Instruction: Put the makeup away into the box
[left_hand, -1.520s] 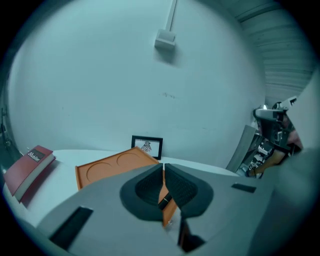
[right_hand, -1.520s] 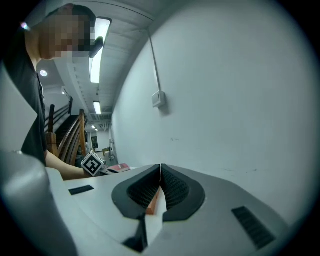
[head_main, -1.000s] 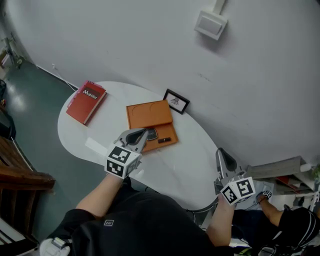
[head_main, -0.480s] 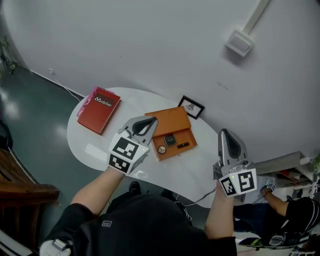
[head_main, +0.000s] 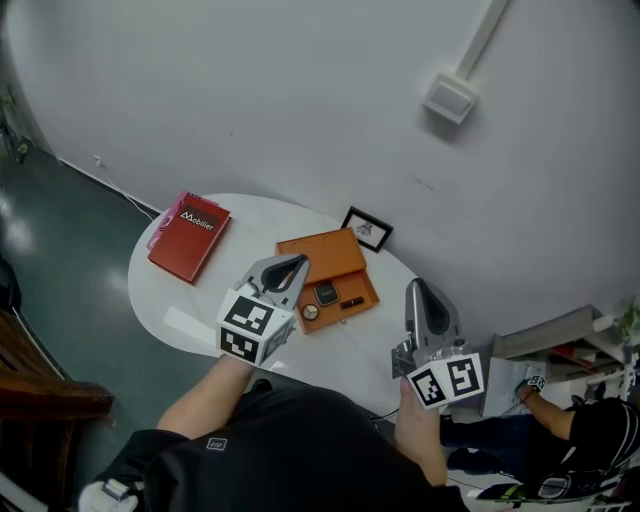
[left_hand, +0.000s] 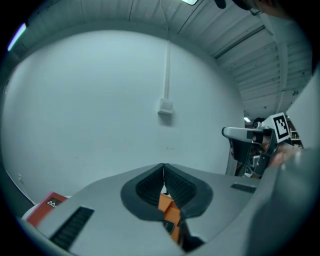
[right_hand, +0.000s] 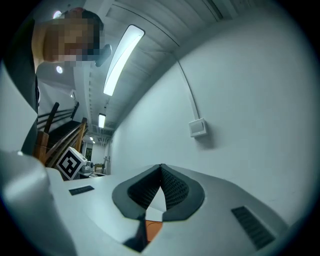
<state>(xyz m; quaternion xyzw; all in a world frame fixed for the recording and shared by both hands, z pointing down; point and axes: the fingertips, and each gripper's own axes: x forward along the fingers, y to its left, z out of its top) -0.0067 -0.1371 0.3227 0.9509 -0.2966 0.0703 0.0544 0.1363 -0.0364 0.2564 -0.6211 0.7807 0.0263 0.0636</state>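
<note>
An open orange box (head_main: 324, 250) lies on the white oval table (head_main: 180, 290), showing as an orange patch (left_hand: 167, 212) (right_hand: 152, 230) under each gripper's jaws. On its near half rest a dark square compact (head_main: 327, 293), a small dark stick (head_main: 351, 302) and a round compact (head_main: 311, 312). My left gripper (head_main: 294, 264) hangs in the air over the box's near left corner, shut and empty (left_hand: 163, 167). At the table's right end my right gripper (head_main: 418, 292) is also raised, shut with nothing in it (right_hand: 161, 167).
A red book (head_main: 188, 233) lies at the table's left end, and a small framed picture (head_main: 366, 229) stands behind the box. A white slip (head_main: 190, 322) lies near the front edge. A wall box (head_main: 449, 97) hangs above. Another person (head_main: 590, 440) crouches at the lower right.
Both grippers have risen and stay shut. The right one has come in toward the table's right end. The left no longer covers the box, so the round compact shows.
</note>
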